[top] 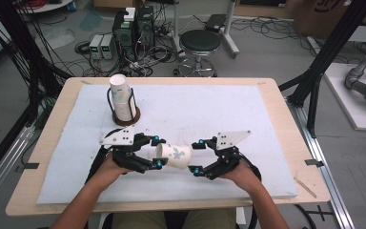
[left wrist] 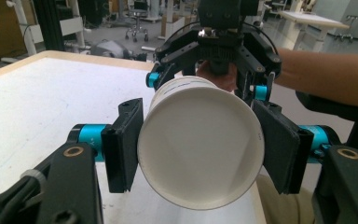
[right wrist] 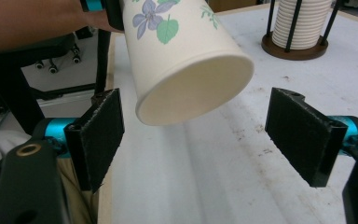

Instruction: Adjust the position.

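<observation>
White padding [top: 228, 109] covers the wooden table [top: 286, 119], and at its far left a stack of paper cups [top: 120, 97] stands in a wire holder. Near the front edge, the left gripper [top: 156, 151] clamps the rim end of a flowered paper cup [top: 175, 156] held sideways above the table, its pads [left wrist: 123, 144] pressed against both sides. The right gripper [top: 196, 155] is spread wide around the cup's base without touching it; the cup's top is cut off in the right gripper view.

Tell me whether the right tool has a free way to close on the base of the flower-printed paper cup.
Probably yes. The right tool is open, and the flower-printed paper cup, held by the left tool at its rim, points its base between the pads with nothing between.
</observation>
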The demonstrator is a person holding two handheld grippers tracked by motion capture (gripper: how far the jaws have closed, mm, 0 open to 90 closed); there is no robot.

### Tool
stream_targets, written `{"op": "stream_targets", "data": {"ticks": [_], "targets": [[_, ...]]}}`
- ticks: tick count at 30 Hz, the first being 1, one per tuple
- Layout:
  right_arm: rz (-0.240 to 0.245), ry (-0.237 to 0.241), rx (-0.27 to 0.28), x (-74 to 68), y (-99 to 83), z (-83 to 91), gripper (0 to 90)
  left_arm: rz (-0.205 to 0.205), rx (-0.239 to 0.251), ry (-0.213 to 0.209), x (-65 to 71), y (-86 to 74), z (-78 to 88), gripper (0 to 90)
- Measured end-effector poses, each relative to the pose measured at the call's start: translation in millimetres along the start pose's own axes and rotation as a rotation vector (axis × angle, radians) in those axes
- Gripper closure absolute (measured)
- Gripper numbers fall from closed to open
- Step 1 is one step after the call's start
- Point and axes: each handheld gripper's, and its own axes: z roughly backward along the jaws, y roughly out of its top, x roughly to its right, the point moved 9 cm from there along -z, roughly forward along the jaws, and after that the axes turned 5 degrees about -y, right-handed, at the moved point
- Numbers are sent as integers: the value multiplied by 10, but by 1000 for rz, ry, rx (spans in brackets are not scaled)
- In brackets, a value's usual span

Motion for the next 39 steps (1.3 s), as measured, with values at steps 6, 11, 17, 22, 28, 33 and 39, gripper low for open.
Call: {"op": "stream_targets", "data": {"ticks": [6,11,17,22,28,33,39], "targets": [[-2,18,13,-12,15,13,200,-5,4,-5,16,22,3,367],[2,38,16,-38,24,-13,200,-8,2,-28,56,31,-22,367],[16,72,12,-93,28,-70,200,-6,16,-68,113,55,-51,369],[20,107,33,-137,58,-88,201,-7,29,-88,140,76,-60,371],[31,146,50,-179,69,-95,250,-14,42,-98,157,91,-62,371],[27,152,64,-171,81,-84,287,-6,47,-94,148,83,-53,371],[18,148,42,-161,65,-78,328,5,26,-86,147,39,-61,369]]}}
